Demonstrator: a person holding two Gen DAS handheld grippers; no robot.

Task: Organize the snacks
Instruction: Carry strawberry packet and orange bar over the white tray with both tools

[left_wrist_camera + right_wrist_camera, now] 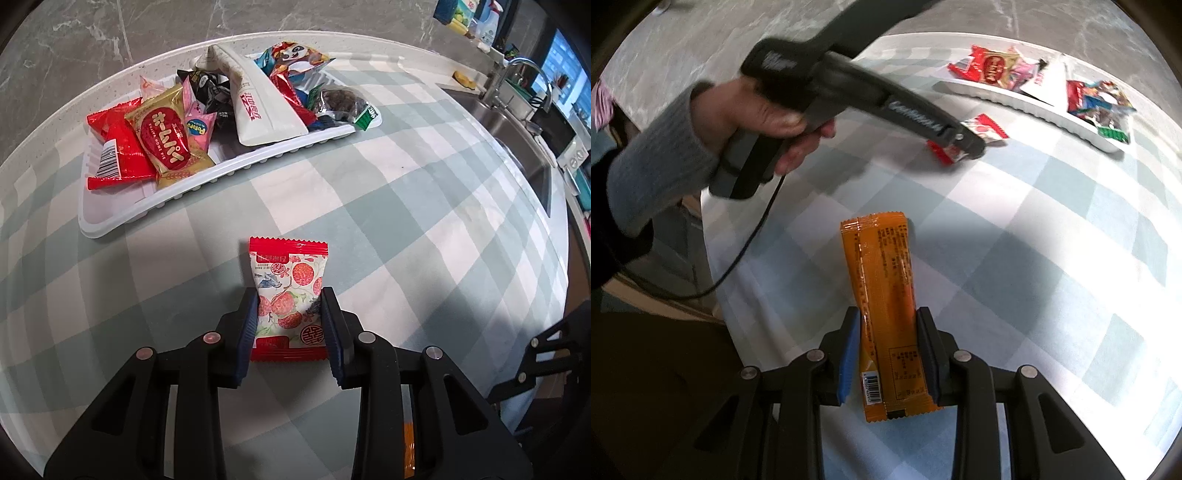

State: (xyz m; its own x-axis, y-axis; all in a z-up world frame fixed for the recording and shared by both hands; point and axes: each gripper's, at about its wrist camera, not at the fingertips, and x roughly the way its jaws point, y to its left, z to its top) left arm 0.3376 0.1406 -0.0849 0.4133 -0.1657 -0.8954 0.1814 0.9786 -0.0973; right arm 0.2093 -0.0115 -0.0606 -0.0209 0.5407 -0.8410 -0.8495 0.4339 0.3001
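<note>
Left wrist view, upper left: white tray [122, 221] on checked tablecloth [406, 229], holding red packets, a gold pie packet [162, 136] and a white pouch [255, 107]. Lower centre: left gripper [290, 328] clenched on lychee-print snack packet [290, 295].

Right wrist view, left: hand [764, 118] gripping the left tool. Lower centre: right gripper [888, 354] grasping orange snack bar [886, 295].
</note>
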